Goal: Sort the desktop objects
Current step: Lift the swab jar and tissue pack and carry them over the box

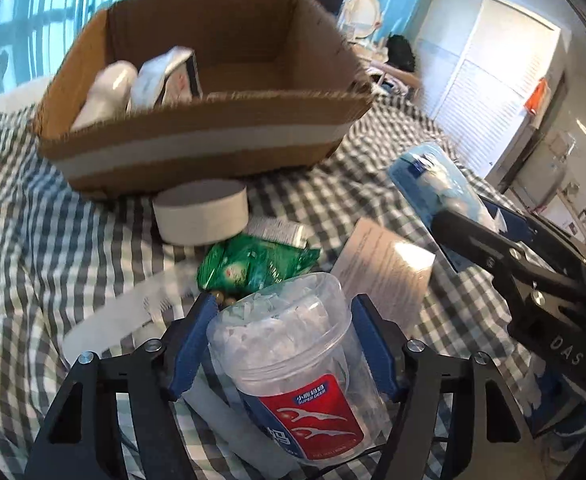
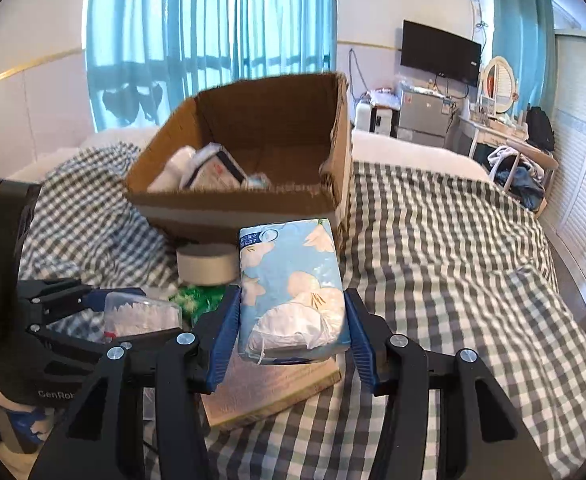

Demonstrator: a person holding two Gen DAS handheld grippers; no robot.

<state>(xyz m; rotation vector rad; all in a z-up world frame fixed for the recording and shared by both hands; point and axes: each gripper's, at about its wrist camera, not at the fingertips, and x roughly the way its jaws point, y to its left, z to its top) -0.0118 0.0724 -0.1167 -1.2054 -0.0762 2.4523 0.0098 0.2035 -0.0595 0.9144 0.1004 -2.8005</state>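
Floss-pick jar (image 1: 293,364), clear plastic with a red label, sits clamped between the blue pads of the left gripper (image 1: 289,340), whose fingers (image 1: 191,352) press on both of its sides; it is tilted slightly and held just above the checked bedspread (image 1: 45,240). The right gripper (image 2: 291,332) has closed its fingers (image 2: 225,340) on a blue tissue pack (image 2: 293,292) printed with white flowers, gripped at its lower sides and pointing toward the box.

Under the tissue pack lies a flat carton (image 2: 277,392) on the bedspread. Just ahead of the jar are a green packet (image 1: 253,264) and, beyond it, a tape roll (image 1: 201,212) lying flat, which sits right against the front wall of the cardboard box (image 1: 197,152). A white paper strip (image 1: 129,312) lies to the left of the jar.

The box stands open on the bed; in its left part are a white bottle (image 1: 109,92) and a white pouch (image 1: 165,78) leaning together.
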